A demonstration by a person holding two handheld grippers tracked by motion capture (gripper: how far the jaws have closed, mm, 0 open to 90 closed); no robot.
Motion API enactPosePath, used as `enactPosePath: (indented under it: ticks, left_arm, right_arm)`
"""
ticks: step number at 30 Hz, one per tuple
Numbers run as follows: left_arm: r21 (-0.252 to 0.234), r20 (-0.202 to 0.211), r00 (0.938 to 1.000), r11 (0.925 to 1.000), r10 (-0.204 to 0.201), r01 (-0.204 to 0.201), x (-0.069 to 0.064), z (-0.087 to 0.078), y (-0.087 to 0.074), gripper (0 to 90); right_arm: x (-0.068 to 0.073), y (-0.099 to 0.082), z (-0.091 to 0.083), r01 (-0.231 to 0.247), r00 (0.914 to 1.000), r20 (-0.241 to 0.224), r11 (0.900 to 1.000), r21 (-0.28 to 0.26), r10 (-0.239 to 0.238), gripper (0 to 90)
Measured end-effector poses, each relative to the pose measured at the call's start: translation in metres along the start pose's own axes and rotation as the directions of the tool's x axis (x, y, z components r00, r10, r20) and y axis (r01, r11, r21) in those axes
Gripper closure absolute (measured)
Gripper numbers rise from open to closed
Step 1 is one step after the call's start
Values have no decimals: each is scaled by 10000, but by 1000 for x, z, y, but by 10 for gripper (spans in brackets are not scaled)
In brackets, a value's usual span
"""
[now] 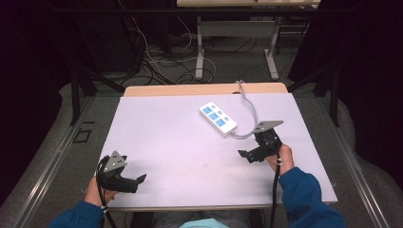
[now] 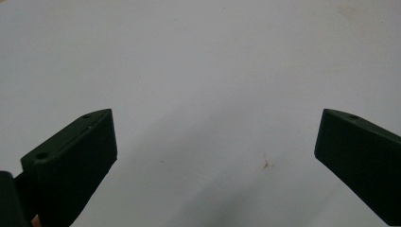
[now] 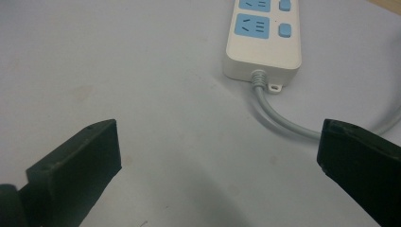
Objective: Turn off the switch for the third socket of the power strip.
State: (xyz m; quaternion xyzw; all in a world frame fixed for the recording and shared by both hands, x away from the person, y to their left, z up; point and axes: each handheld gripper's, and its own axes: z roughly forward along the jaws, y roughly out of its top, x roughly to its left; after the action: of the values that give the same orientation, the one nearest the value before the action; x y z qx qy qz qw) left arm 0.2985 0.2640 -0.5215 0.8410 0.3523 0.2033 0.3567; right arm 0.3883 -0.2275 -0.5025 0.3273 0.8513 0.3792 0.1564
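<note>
power strip [image 3: 263, 40]: far end cut off by top edge in right gripper view; 2 socket rows partly visible, rest out of frame.
cord [image 3: 283, 124]: runs behind the right jaw in right gripper view, cut by right edge; in high view its far end drops past the table's back edge, plug hidden.
socket markings: too small to read in high view.
right gripper [image 1: 251, 155]: jaw gap too small to judge in high view.
person's arms: cut off by bottom edge, high view.
small stain [image 2: 266, 164]: too blurred to identify.
</note>
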Motion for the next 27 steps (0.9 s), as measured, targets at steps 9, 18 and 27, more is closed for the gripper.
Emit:
enactPosePath:
  ticks: [9, 18, 27]
  left_arm:
    - [42, 39, 10000, 10000, -9, 9, 0, -1, 0, 2]
    - [21, 54, 10000, 10000, -9, 9, 0, -1, 0, 2]
    - [25, -1, 10000, 10000, 13, -13, 0, 0, 0, 2]
  right_arm:
    - [-8, 9, 10, -155, 9999, -76, 9999, 5, 155, 0]
    - [-15, 18, 18, -169, 9999, -38, 9999, -26, 169, 0]
    - [-21, 28, 29, -334, 9994, -61, 9994, -72, 333, 0]
